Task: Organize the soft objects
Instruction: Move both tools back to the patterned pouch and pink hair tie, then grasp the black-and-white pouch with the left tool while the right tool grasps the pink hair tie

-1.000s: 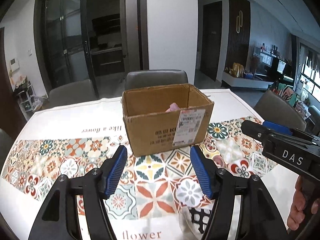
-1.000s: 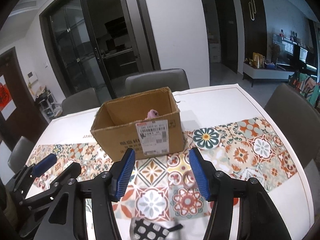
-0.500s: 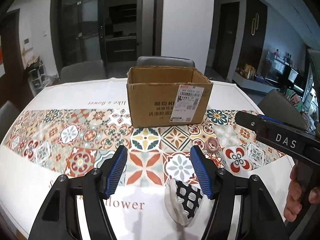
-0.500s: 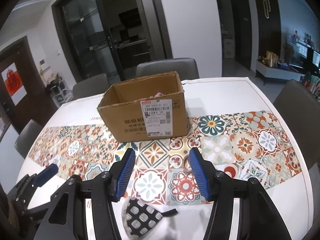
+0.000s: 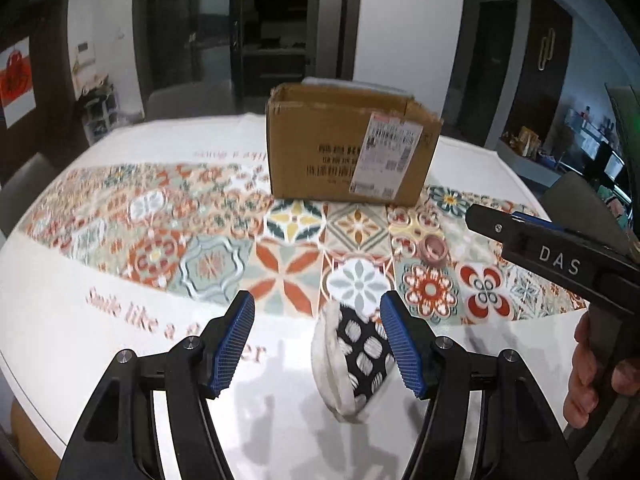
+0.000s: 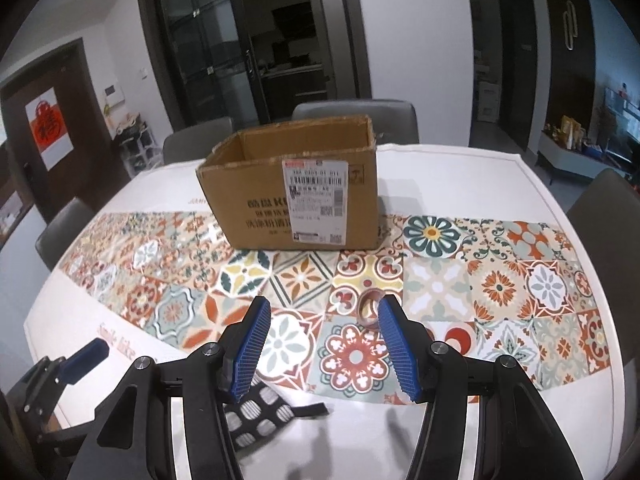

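Now, left gripper (image 5: 316,344): my blue pads stand about half apart and grip nothing.
Left pads: the right-hand one (image 5: 400,350) sits just at the edge of the black-and-white patterned pouch (image 5: 354,360); whether it touches, I cannot tell.
Pouch: it lies on the white near edge of the tablecloth (image 5: 60,320), its pale lining showing on one side, partly between my left fingers.
Right gripper (image 6: 322,346): my jaws are likewise about half open, with nothing between the pads.
Right pads: the left-hand one (image 6: 250,346) hangs over the pouch (image 6: 256,412); contact cannot be told.
Tape roll (image 6: 370,306): a small pinkish ring on the tiled pattern, just beside my right-hand pad's tip.
Cardboard box (image 6: 296,196): open-topped, upright, further back on the table, well apart from both grippers.
Hand (image 5: 596,376): wrapped round the right gripper's handle.
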The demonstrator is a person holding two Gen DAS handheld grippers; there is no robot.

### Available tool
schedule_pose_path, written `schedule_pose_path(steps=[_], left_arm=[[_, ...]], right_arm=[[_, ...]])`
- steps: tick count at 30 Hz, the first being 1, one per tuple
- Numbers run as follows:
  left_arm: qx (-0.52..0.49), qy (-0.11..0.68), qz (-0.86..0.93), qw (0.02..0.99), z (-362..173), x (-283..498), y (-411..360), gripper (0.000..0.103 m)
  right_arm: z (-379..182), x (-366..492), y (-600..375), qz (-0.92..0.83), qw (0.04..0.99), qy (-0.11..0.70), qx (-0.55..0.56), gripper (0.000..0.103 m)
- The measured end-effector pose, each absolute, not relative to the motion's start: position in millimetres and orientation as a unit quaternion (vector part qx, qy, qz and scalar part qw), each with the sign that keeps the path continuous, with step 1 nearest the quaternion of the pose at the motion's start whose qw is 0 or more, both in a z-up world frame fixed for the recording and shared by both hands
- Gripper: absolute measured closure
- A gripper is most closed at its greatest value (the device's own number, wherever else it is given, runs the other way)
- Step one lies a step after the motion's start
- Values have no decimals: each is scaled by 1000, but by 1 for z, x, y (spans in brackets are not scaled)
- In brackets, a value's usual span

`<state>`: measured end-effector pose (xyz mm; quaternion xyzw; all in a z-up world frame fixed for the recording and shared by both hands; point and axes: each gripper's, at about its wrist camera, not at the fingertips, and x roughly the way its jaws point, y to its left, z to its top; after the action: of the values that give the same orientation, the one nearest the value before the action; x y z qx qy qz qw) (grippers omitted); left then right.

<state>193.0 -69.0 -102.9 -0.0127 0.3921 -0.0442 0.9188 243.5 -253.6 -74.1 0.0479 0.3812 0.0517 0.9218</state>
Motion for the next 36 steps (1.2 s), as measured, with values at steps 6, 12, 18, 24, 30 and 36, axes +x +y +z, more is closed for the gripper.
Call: schedule_pose_path(steps=[6,12,18,24,30,36], left_arm=[[-29,416,-28,909,-124,193,-75,39],[-33,430,-24,902,-143,197,-86,39],[-37,450,-16,892,-163,205,-95,39],[-40,467,-6,883,-173,213,-97,44],[-43,474,1,880,-179,220,-99,51],[-47,479,3,877,-184,226,-100,63]], right_arm=[[-100,252,-259,71,910,407,42,45],[-122,258,-267,77,905,418,25,45],[-147,269,-276,80,897,434,16,45],[-167,282,-281,80,890,448,17,45],[-179,298,-280,81,889,450,11,45],[-193,314,-278,82,887,455,7,45]])
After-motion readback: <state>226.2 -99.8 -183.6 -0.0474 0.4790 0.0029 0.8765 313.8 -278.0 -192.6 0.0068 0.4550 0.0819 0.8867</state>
